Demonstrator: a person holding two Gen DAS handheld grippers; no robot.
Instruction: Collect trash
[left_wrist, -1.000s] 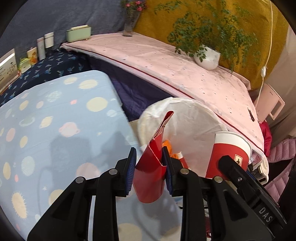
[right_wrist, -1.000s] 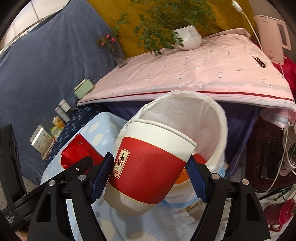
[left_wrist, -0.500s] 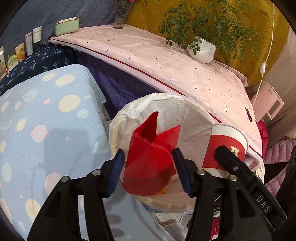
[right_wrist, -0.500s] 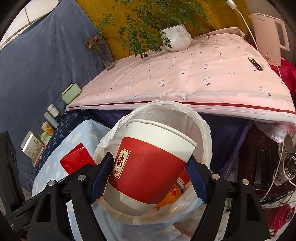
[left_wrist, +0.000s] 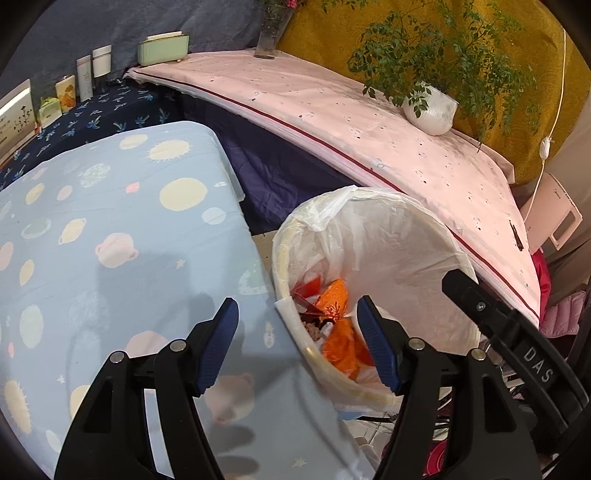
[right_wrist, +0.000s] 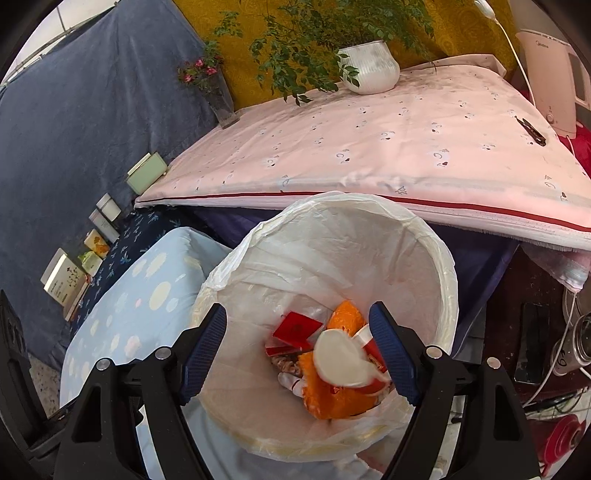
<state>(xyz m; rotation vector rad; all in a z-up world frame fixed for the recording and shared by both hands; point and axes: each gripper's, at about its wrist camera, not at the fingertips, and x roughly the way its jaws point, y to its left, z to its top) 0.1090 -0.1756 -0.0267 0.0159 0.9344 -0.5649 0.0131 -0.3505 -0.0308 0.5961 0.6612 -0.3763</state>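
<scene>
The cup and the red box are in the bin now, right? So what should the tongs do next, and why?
Probably lift both tongs up and away from the trash bin. The paper cup and red box already lie inside it on the orange wrappers. The left tongs are opening with nothing between them, and the right tongs are also opening and empty over the bin.

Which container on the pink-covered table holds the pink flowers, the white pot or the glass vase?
The glass vase at the table's far left corner holds them. The round white pot, further right, holds only leafy green branches.
</scene>
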